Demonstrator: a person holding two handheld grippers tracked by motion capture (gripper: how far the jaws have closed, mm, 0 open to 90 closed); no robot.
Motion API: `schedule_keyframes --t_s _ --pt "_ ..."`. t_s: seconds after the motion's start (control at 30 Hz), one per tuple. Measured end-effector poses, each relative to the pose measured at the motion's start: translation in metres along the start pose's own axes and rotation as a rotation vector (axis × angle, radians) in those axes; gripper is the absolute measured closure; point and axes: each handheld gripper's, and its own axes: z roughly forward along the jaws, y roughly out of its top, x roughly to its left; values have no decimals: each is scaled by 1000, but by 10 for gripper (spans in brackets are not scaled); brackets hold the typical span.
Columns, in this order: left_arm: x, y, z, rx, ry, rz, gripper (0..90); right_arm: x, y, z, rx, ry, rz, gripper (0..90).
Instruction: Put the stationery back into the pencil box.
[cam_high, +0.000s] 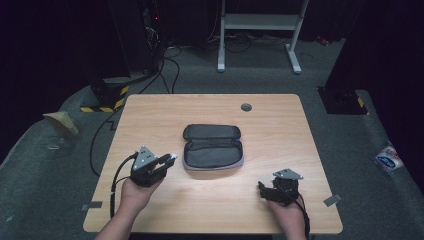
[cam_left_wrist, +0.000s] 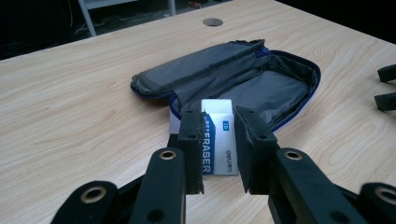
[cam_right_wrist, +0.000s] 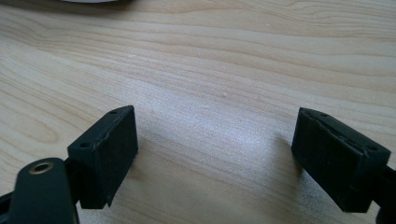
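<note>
Between the jaws of the left gripper (cam_left_wrist: 219, 149) sits one white eraser (cam_left_wrist: 218, 140) in a blue-and-white printed sleeve, clamped at its two long sides, held just in front of the open pencil case (cam_left_wrist: 243, 84) and a little above the table (cam_left_wrist: 74, 107). Eraser reads as light, small, slightly rubbery, so the pads should bite well; the paper sleeve is the slick part (could slide off the block if squeezed only at the sleeve's edge). Current hold across the narrow width, near the middle, looks like the right place. Not fragile, a short drop would do it no harm.

Pencil case: grey fabric, blue trim, zipped open and lying flat at mid-table in the high view (cam_high: 212, 146), lid flap folded back. Soft and floppy, light, will shift or bunch if pushed; best pinned at the rim or the flap edge, probably a job for the free hand.

Right gripper (cam_high: 274, 191) rests low at the table's near right, jaws spread wide, nothing between them, well apart from the case.

Counts: one eraser, one pencil case, two grippers, one table, one round grommet (cam_high: 246, 107) at its far edge. Case interior looks empty from here.
</note>
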Motion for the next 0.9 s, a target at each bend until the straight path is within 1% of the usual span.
schedule_keyframes --t_s 0.27,0.33,0.5,0.7,0.73,0.77,0.8,0.9 --pt "-3 6 11 9 -22 -11 729 0 0 0 -1 -1 -1 147" --pt "-5 9 15 13 -24 -3 728 0 0 0 -1 -1 -1 147" --pt "-8 15 25 21 -33 2 729 0 0 0 -2 -1 -2 149" --pt "-11 18 37 34 -39 -1 729 0 0 0 -3 -2 -2 149" --pt "-12 19 39 34 -40 -7 729 0 0 0 -3 -2 -2 149" --pt "-12 19 40 37 -41 -2 729 0 0 0 -3 -2 -2 149" --pt "-12 21 44 39 -43 -8 729 0 0 0 -3 -2 -1 149" --pt "-13 22 49 43 -48 -10 729 0 0 0 -3 -2 -2 150"
